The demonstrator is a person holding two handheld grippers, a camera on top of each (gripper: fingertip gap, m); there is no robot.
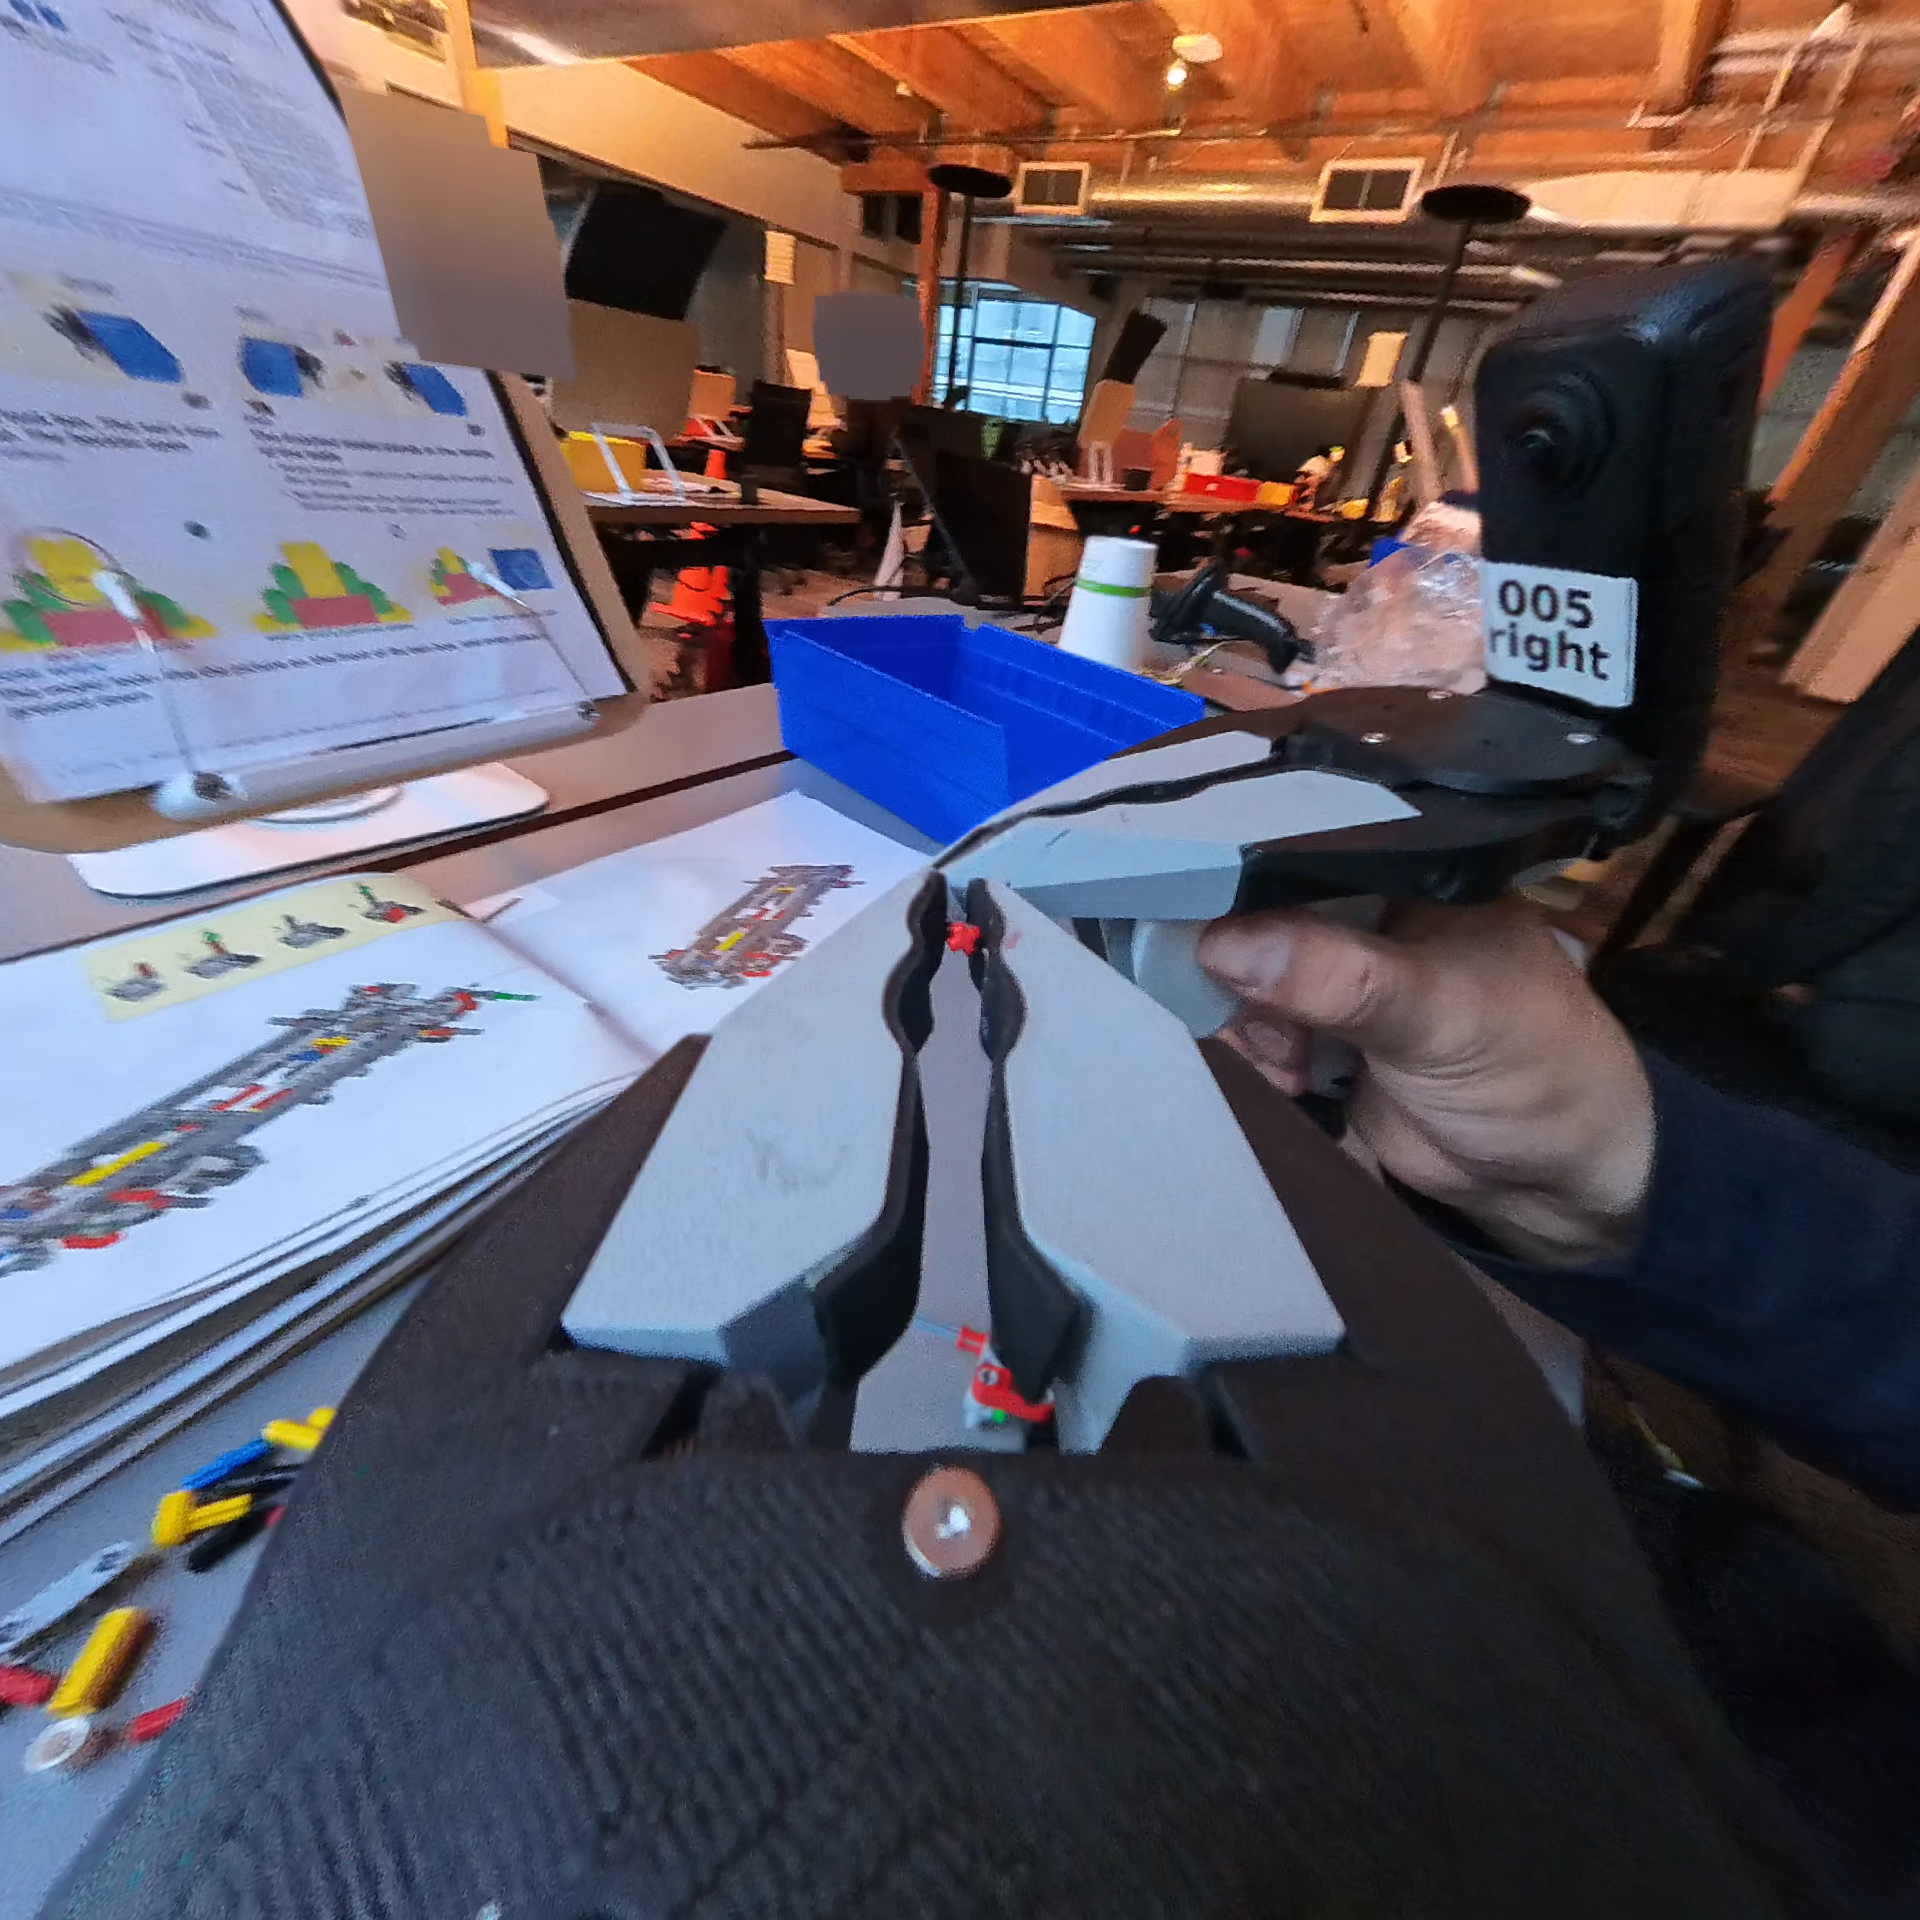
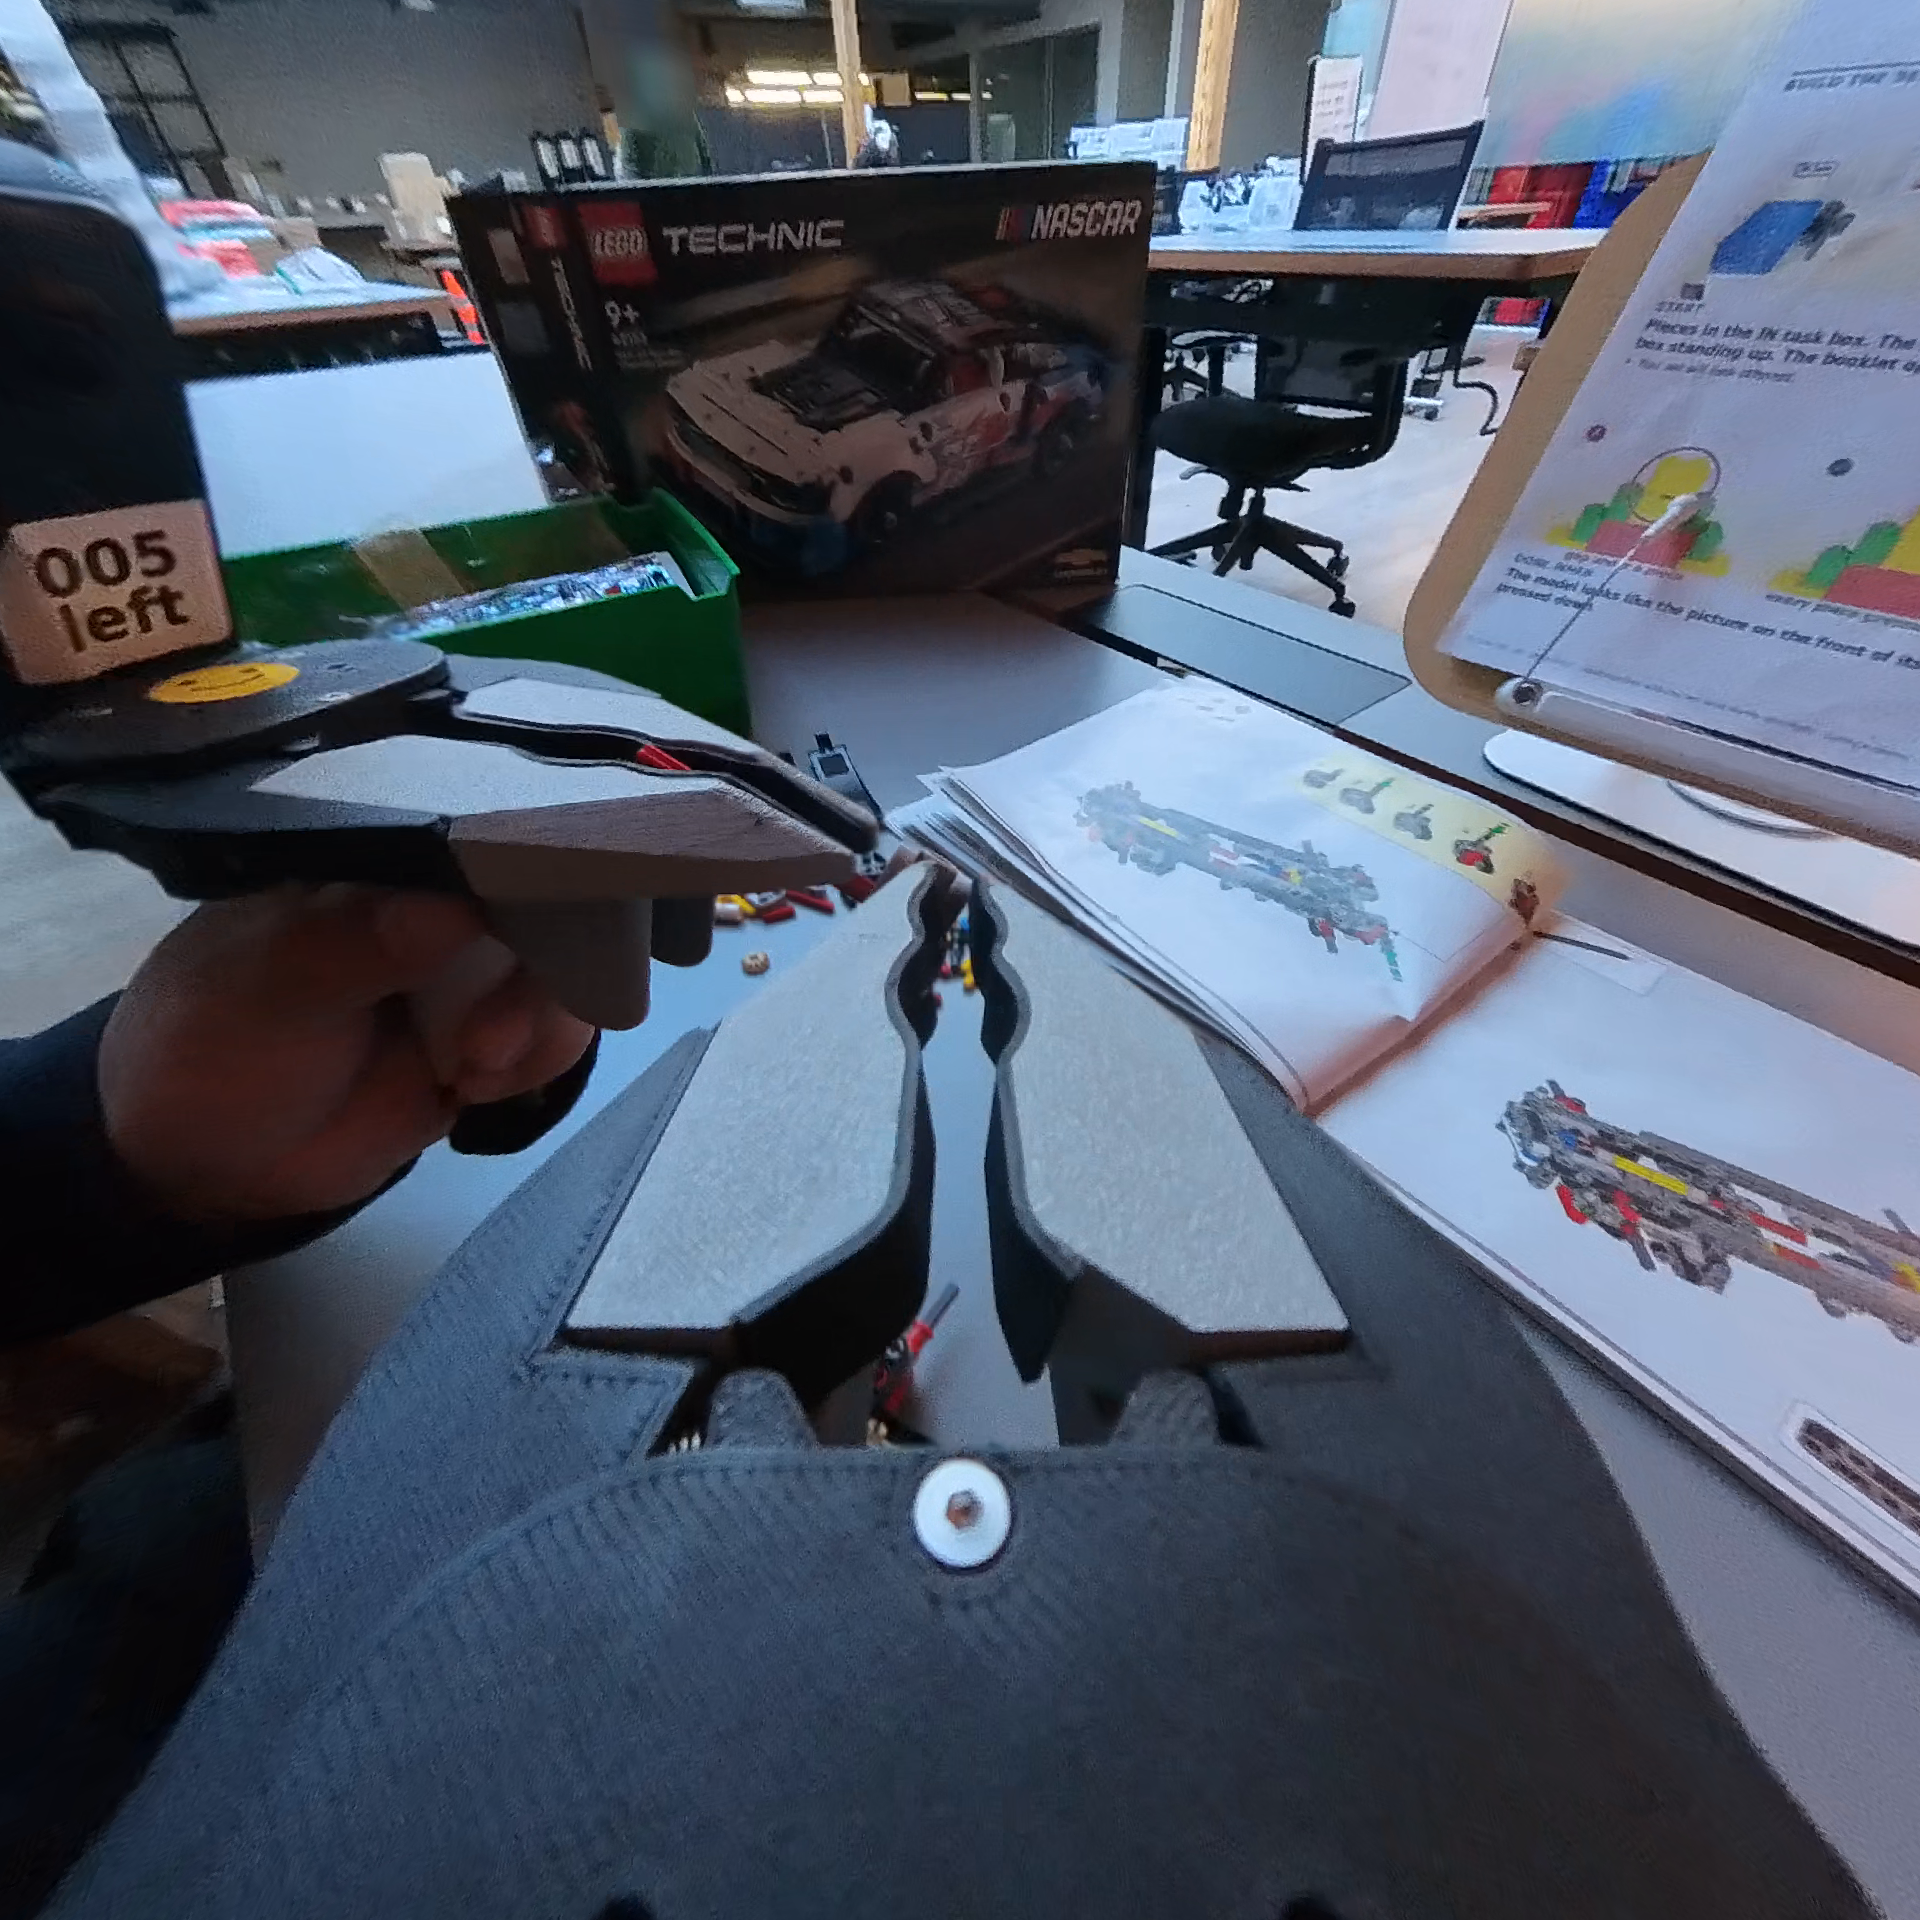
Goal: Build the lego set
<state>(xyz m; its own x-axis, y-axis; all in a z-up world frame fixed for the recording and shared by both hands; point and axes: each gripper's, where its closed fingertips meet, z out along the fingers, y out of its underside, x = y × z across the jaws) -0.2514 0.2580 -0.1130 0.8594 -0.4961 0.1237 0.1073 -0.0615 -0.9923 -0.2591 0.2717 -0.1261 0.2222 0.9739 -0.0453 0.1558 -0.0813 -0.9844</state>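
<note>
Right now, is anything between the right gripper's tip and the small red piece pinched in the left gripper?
Nothing visible. The right gripper ends right beside the left gripper, just above the red piece; whether they touch is unclear.

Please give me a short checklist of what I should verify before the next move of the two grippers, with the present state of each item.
1. Left gripper grips the small red piece at its fingertips: ok.
2. Right gripper has its jaws closed: ok. Whether it holds anything: cannot tell.
3. Space between the two grippers' tips: not ok, they stand very close. Whether they touch: cannot tell.
4. Instruction booklet lies open on the table, its pages in view: ok.
5. Loose pieces lie on the table beside the booklet, none on its pages: ok.
6. Blue bin stands upright behind the booklet: ok.
</note>
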